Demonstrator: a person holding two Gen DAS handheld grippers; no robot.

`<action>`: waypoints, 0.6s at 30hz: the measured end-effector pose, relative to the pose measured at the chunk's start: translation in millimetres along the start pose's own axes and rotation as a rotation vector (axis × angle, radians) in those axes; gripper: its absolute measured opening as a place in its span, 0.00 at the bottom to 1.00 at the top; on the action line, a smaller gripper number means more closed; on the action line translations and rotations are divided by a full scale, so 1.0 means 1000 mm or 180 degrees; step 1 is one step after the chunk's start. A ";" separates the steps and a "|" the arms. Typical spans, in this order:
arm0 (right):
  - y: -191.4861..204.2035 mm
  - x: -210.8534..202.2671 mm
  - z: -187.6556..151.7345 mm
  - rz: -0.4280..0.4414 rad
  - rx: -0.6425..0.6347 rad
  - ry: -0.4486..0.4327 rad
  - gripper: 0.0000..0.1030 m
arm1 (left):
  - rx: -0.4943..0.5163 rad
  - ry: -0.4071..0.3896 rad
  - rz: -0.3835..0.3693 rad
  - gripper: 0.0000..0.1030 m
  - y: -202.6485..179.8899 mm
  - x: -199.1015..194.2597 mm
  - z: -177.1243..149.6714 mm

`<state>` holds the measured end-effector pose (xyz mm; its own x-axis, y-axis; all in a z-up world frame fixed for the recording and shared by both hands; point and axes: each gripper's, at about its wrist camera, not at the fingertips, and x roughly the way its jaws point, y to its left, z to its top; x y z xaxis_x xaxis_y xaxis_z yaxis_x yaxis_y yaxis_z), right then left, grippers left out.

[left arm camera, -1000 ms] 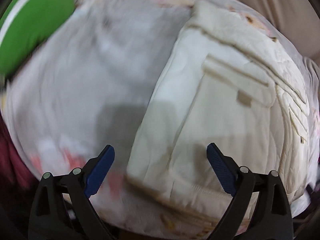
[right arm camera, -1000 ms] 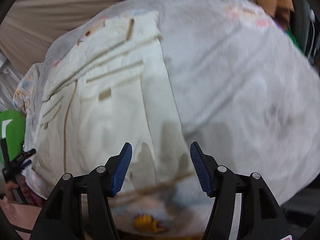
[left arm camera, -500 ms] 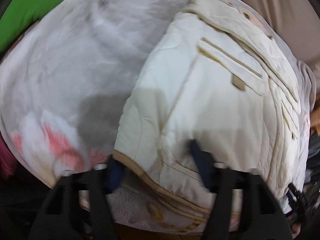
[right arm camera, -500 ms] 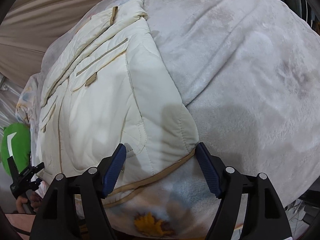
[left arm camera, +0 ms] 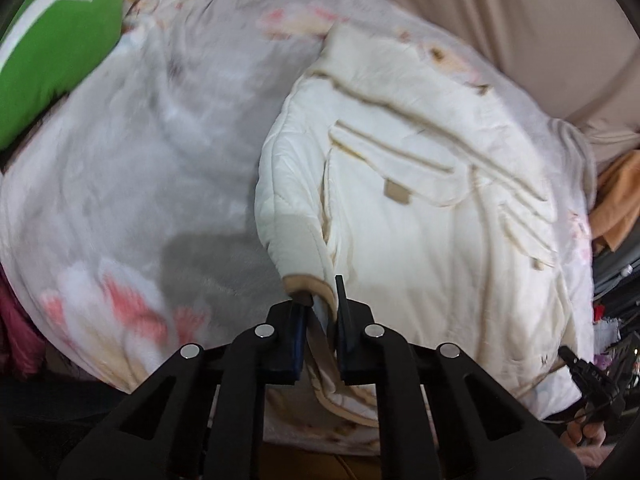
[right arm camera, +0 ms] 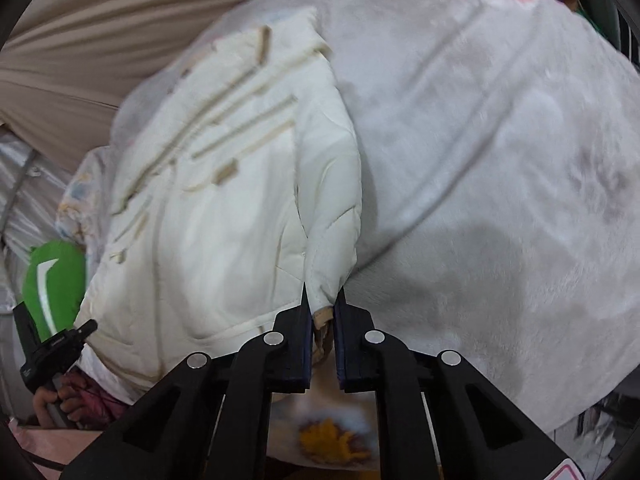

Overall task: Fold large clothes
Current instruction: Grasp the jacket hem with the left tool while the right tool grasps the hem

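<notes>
A cream quilted jacket [left arm camera: 400,208] with tan trim lies spread on a grey fleece blanket [left arm camera: 160,140]. My left gripper [left arm camera: 320,300] is shut on the jacket's near left corner at the tan hem, and the fabric rises in a peak toward it. In the right wrist view the jacket [right arm camera: 224,220] fills the left half. My right gripper [right arm camera: 323,296] is at the near right corner, its jaws closing with the pads pinching the hem fold between them.
The blanket [right arm camera: 480,140] has flower prints and drapes over the near edge. A green cushion [left arm camera: 52,48] lies far left, beige curtains [left arm camera: 500,12] hang behind, and orange cloth [left arm camera: 616,200] sits at the right. A hand [right arm camera: 52,400] holding a black handle shows low left.
Both grippers went from wide open above the jacket to closed on its near hem corners. The left one has lifted its corner off the blanket.
</notes>
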<state>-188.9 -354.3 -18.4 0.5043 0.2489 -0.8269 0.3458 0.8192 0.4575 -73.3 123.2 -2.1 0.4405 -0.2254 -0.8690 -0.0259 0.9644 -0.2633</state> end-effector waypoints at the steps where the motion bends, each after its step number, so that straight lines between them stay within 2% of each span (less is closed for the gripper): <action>1: 0.005 -0.010 0.000 -0.0002 -0.0104 -0.0022 0.07 | 0.0041 -0.0003 -0.0043 0.09 -0.003 -0.012 -0.002; 4: 0.013 -0.033 -0.005 -0.0044 -0.0350 0.0042 0.07 | 0.0122 0.0087 -0.0085 0.09 -0.005 -0.032 -0.011; 8: 0.014 -0.060 -0.024 -0.0047 -0.0473 0.0304 0.07 | 0.0135 0.0280 -0.0035 0.09 0.001 -0.058 -0.034; 10: 0.018 -0.081 -0.024 0.0011 -0.0472 0.0274 0.07 | 0.0074 0.0246 -0.0071 0.09 0.001 -0.074 -0.033; 13: 0.044 -0.104 0.012 0.0229 -0.0516 -0.0138 0.07 | 0.0099 -0.0010 -0.0251 0.09 -0.014 -0.089 -0.004; 15: 0.072 -0.106 0.047 0.0323 -0.0733 -0.0434 0.07 | 0.0210 -0.0302 -0.0413 0.09 -0.033 -0.093 0.032; 18: 0.098 -0.095 0.102 0.0419 -0.0839 -0.0884 0.07 | 0.0396 -0.0803 -0.0447 0.09 -0.055 -0.090 0.090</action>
<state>-122.4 -350.5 138.0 0.7380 0.2410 -0.6303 0.0675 0.9031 0.4242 -30.9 102.9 128.1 0.6411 -0.3311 -0.6924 0.1541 0.9393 -0.3065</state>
